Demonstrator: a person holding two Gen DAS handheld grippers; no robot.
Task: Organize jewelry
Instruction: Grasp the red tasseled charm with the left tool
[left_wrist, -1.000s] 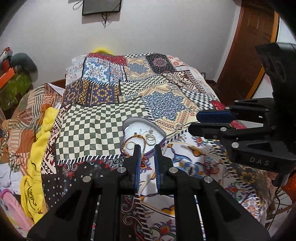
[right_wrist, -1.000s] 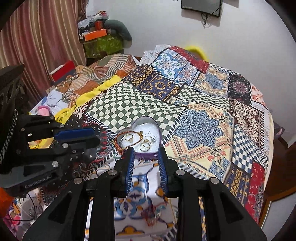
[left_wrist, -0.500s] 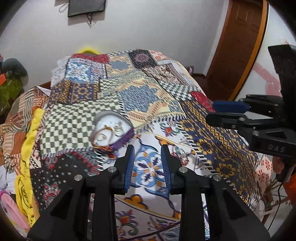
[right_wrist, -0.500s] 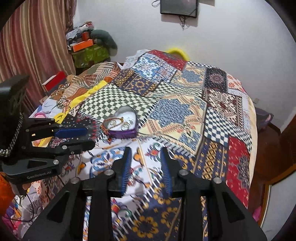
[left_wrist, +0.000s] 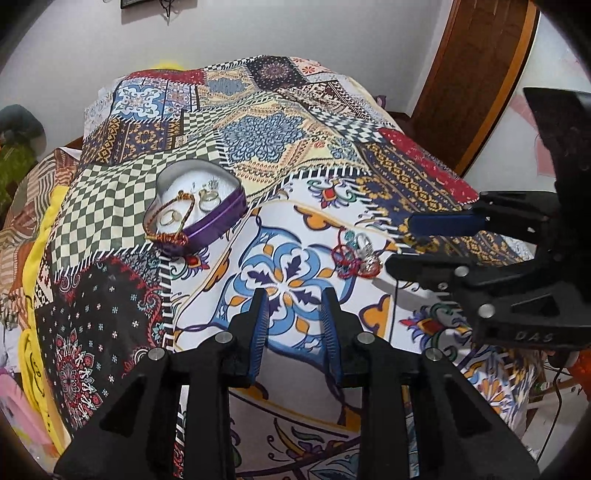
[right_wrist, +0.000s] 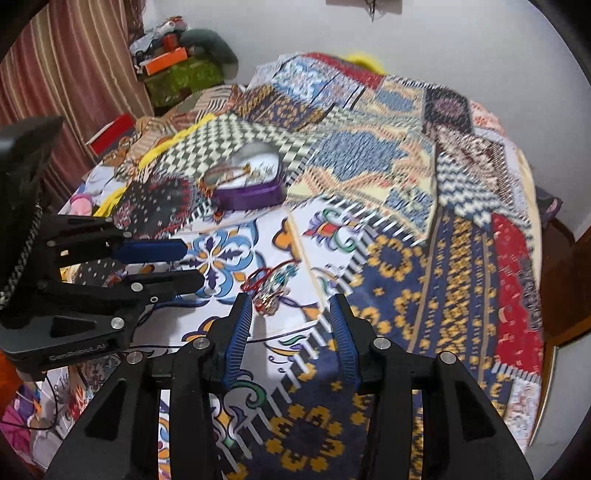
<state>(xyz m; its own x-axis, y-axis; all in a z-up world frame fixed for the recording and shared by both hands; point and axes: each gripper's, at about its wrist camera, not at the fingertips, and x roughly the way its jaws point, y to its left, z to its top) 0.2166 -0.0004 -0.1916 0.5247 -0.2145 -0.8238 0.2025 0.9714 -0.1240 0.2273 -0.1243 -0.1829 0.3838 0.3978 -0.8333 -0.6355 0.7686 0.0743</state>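
Observation:
A purple heart-shaped tin (left_wrist: 221, 218) (right_wrist: 255, 195) sits on the patchwork bedspread (left_wrist: 277, 140); it holds a red-gold bangle (left_wrist: 166, 236) and rings (left_wrist: 208, 195). A loose pile of jewelry (left_wrist: 354, 254) (right_wrist: 271, 288), a red bracelet with rings, lies on the white floral patch. My left gripper (left_wrist: 293, 299) (right_wrist: 192, 264) stands open with nothing between its fingers, to the left of the pile. My right gripper (right_wrist: 290, 301) (left_wrist: 400, 245) has its jaws opening; the pile lies just ahead of its fingertips, nearer the left one, and the pads do not touch it.
Yellow cloth (left_wrist: 33, 266) and heaped clothes lie along the bed's left side. A wooden door (left_wrist: 469, 74) stands at the right, a striped curtain (right_wrist: 66, 66) and stacked boxes (right_wrist: 173, 62) at the far left.
Both grippers have left the tin, moving right and down toward the floral patch. Their jaws stand wider. The loose jewelry pile has come into view ahead of the right gripper.

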